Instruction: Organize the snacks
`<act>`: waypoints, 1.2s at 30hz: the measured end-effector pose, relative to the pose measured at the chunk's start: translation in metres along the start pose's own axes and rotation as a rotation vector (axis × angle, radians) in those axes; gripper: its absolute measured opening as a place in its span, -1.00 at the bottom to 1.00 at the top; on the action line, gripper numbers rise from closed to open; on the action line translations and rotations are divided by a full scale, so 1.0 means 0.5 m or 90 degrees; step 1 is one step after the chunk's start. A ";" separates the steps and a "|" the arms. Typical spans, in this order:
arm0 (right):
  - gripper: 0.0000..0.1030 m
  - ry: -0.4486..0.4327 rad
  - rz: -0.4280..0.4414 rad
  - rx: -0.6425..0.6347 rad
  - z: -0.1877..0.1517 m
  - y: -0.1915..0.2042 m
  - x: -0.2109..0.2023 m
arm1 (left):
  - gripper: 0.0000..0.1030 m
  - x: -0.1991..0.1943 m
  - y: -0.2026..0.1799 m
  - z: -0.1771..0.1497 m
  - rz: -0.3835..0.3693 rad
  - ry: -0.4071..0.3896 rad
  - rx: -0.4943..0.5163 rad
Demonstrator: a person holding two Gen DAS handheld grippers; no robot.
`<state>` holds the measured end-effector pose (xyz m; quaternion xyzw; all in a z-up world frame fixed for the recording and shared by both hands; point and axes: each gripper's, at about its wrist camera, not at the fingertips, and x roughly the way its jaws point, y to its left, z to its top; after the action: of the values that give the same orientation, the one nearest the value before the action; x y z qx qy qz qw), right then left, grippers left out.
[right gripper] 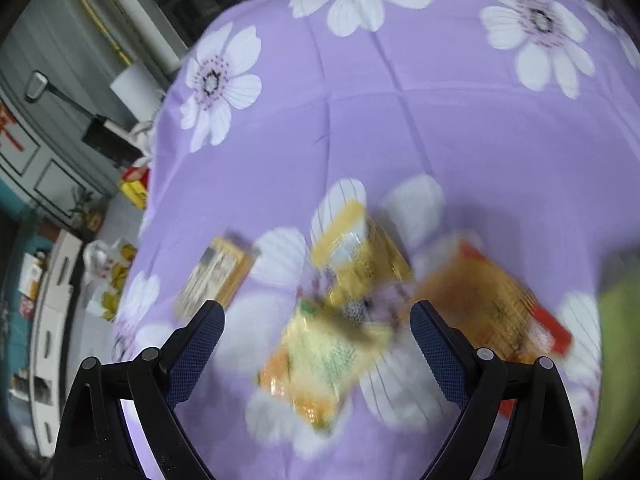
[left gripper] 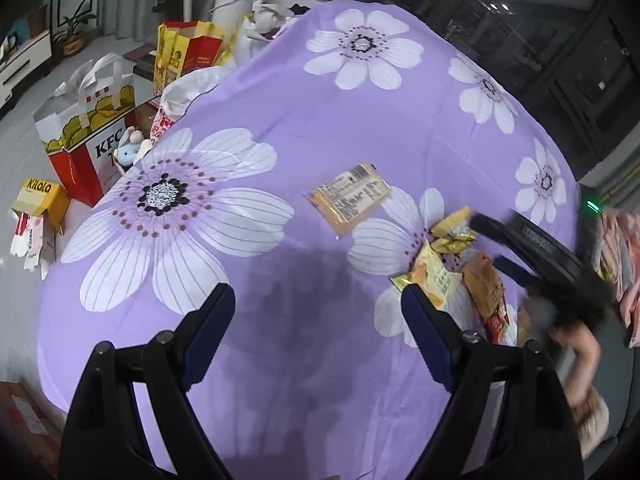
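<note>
A purple flower-printed cloth (right gripper: 360, 128) covered the worktop. The right gripper (right gripper: 318, 320) hung spread above blurred yellow-orange foil snack packets (right gripper: 320, 364); the left gripper (left gripper: 318, 300), spread too, held nothing, with the packets off to its right.

Table draped in purple cloth (left gripper: 320, 128) printed with white flowers; pale grey floor (left gripper: 24, 152) seen at left; red-and-white paper bag (left gripper: 86, 140) and yellow box (left gripper: 40, 196) set on floor beside table; potted plant (left gripper: 74, 28) placed near white cabinet (left gripper: 24, 60); dark window (left gripper: 520, 8) seen behind table; grey panelled wall (right gripper: 44, 148) seen in right wrist view.
</note>
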<state>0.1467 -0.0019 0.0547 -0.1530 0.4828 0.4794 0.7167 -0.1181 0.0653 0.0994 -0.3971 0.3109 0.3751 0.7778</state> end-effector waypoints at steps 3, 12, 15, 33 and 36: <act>0.83 0.020 -0.059 0.010 0.034 0.011 0.071 | 0.66 0.001 0.012 0.006 -0.010 0.001 -0.016; 0.23 0.020 -0.135 0.003 0.022 -0.030 0.137 | 0.66 0.013 -0.001 0.006 -0.022 0.017 0.006; 0.09 0.010 -0.126 -0.025 0.004 -0.030 0.101 | 0.66 0.014 -0.013 0.002 -0.024 0.016 0.023; 0.02 -0.001 0.022 -0.114 -0.255 -0.044 -0.187 | 0.65 0.042 -0.100 -0.079 -0.017 0.031 0.118; 0.02 0.028 0.018 -0.089 -0.305 -0.083 -0.178 | 0.65 0.052 -0.123 -0.104 -0.043 0.046 0.130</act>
<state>0.0915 -0.1746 0.0450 -0.2064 0.4662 0.5181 0.6867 -0.0629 0.0048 0.0771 -0.3393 0.3619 0.3001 0.8147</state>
